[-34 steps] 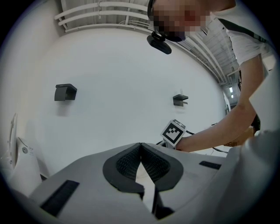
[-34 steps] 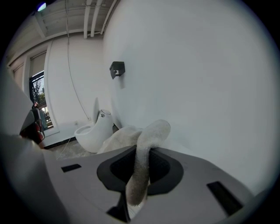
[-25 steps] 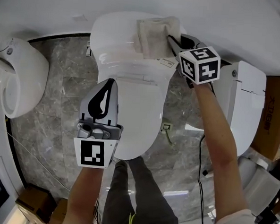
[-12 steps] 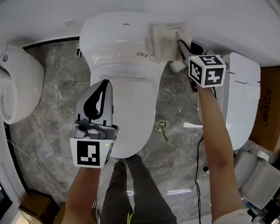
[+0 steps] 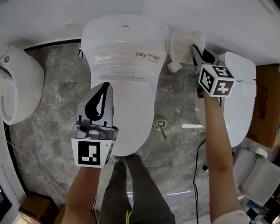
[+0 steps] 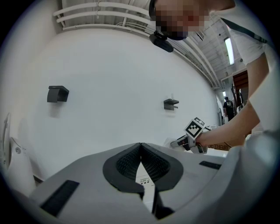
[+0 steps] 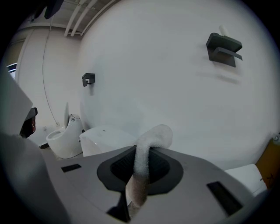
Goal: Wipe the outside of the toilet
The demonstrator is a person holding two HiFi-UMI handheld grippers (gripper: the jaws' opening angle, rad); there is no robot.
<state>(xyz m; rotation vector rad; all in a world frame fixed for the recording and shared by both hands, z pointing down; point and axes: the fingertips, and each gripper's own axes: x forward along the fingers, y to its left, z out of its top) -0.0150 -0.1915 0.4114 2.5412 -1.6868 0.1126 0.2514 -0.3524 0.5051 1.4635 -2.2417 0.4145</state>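
The white toilet (image 5: 119, 60) stands against the wall, lid down, and its tank (image 7: 107, 138) also shows in the right gripper view. A pale folded cloth (image 5: 183, 43) hangs just off the tank's right side, near the wall. My right gripper (image 5: 196, 50) is shut on it, and the cloth (image 7: 146, 153) sticks up between the jaws. My left gripper (image 5: 102, 88) hovers over the left part of the lid, shut with nothing in it. In the left gripper view the left gripper (image 6: 141, 146) shows its jaws closed together, with the right gripper (image 6: 192, 136) beyond.
A second toilet (image 5: 19, 83) stands at the left and a third (image 5: 237, 105) at the right, close to my right arm. A cardboard box (image 5: 270, 107) sits at the far right. The person's legs (image 5: 130, 194) stand before the bowl on the marble floor. Dark brackets (image 7: 223, 48) hang on the wall.
My right gripper has carried the cloth rightward, from the top of the tank to just past its right edge. The left gripper has stayed over the lid.
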